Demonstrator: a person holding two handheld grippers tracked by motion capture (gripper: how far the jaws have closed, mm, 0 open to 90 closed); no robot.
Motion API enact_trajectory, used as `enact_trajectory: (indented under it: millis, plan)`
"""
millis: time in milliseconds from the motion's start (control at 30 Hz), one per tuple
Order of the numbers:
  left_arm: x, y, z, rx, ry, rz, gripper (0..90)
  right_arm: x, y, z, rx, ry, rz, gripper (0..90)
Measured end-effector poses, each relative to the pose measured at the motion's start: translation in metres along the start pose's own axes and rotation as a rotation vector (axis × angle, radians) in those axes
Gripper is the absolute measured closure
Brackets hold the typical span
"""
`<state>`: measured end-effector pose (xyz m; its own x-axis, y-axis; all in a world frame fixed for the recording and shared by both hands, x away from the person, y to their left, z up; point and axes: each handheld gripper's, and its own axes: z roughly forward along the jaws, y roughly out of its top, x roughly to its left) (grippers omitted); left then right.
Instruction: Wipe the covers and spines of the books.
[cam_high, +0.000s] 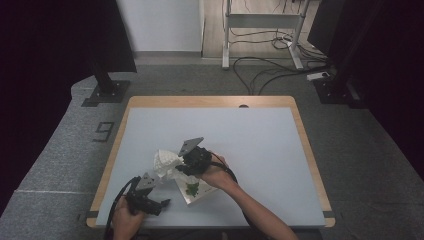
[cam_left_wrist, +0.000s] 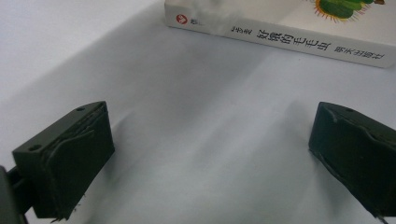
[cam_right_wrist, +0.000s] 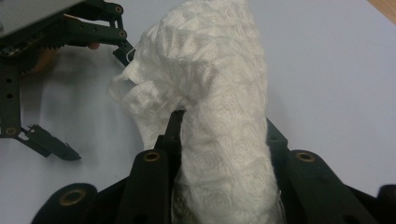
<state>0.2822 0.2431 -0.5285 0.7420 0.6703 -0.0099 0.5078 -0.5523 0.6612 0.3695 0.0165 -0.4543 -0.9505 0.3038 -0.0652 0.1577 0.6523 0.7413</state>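
Now, left to right:

Left gripper (cam_high: 159, 204): It is held low at about 7 o'clock on the table. Its jaws are spread wide, and nothing is held between them. In the left gripper view, bare table is seen between the jaws.

White cloth (cam_high: 166, 163): It is bunched up near the middle of the table, a bit to 7 o'clock. It is pinched tight by the right gripper (cam_high: 176, 170), and its jaws are closed on a thick fold (cam_right_wrist: 224, 154).

Book (cam_high: 196, 189): It lies flat, just at 5 o'clock of the cloth. A green picture is seen on its cover. The cloth seems to hang over its corner.

How to do it well: The cloth should be lifted slowly, so the fold is not lost. A loose end could be caught by the open left gripper. The book should not be dragged along.

Table (cam_high: 260, 150): A pale blue-grey top with a wood rim is seen.

Room: A grey floor is seen. Cables (cam_high: 260, 70) lie at 12 o'clock, by a metal frame (cam_high: 260, 30).
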Motion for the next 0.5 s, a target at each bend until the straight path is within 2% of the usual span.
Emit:
enact_trajectory:
  millis: [500]
  plan:
    - [0.000, 0.000, 0.000, 0.000, 0.000, 0.001, 0.0, -0.010, -0.015, -0.021, -0.013, -0.026, 0.020, 63.9]
